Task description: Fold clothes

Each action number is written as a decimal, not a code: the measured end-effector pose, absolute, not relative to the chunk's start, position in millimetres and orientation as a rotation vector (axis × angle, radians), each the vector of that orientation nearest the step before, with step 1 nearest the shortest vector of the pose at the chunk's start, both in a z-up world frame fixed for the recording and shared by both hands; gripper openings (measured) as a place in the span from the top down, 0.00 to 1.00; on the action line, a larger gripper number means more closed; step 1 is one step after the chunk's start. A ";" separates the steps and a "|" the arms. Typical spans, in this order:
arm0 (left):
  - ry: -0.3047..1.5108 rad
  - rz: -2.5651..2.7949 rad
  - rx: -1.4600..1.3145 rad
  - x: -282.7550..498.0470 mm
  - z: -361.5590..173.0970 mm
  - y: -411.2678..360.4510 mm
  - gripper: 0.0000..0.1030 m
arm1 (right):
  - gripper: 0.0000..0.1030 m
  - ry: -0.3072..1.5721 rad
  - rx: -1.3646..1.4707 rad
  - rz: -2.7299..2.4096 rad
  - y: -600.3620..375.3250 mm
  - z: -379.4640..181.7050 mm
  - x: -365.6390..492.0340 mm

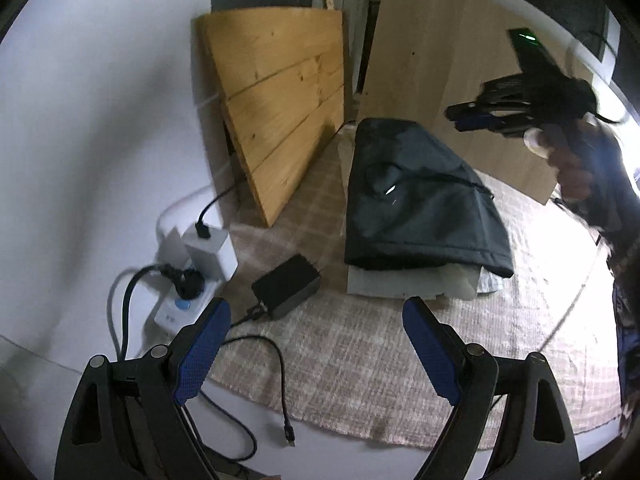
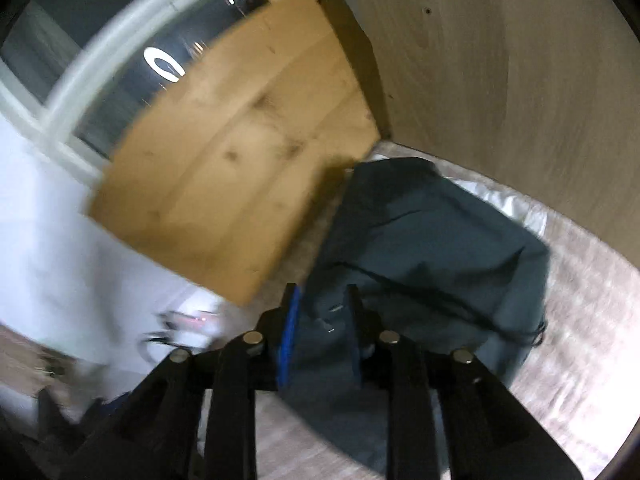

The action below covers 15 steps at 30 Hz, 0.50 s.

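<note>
A folded dark garment (image 1: pixel 416 196) lies on top of a stack of white folded items (image 1: pixel 404 280) on the checked mat (image 1: pixel 360 360). It also shows in the right wrist view (image 2: pixel 432 240), blurred. My left gripper (image 1: pixel 316 312) is open and empty, low over the mat in front of the stack. My right gripper (image 2: pixel 322 292) is partly open with nothing between its fingers, held in the air above the garment; in the left wrist view it (image 1: pixel 460 114) hangs up at the right, held by a hand.
A pine board (image 1: pixel 276 112) leans against the wall at the back left. A power strip (image 1: pixel 180 304) with plugs, a black adapter (image 1: pixel 286 286) and a loose cable (image 1: pixel 272 364) lie at the mat's left edge. A plywood panel (image 1: pixel 460 80) stands behind.
</note>
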State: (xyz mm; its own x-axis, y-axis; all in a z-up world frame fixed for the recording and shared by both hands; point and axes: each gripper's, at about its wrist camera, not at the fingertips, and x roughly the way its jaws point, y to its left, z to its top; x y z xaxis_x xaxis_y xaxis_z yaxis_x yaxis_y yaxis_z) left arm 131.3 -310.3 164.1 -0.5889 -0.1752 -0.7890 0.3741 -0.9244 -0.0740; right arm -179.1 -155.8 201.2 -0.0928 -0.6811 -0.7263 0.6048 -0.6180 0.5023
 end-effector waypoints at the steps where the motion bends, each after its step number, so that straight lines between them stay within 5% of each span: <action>1: 0.332 -2.539 1.220 129.3 165.3 -309.3 0.15 | 0.74 -0.135 1.250 -1.839 -141.7 209.4 -172.1; 5: 0.318 -2.583 1.245 113.8 165.2 -299.6 0.15 | 0.62 -0.219 1.131 -1.916 -83.2 233.0 -135.0; 11: 0.235 -2.666 1.282 90.8 165.7 -267.8 0.15 | 0.47 -0.073 1.029 -2.283 6.6 223.5 -36.4; 15: 0.199 -2.700 1.319 80.1 164.2 -247.2 0.15 | 0.47 0.036 1.091 -2.421 41.9 192.4 24.6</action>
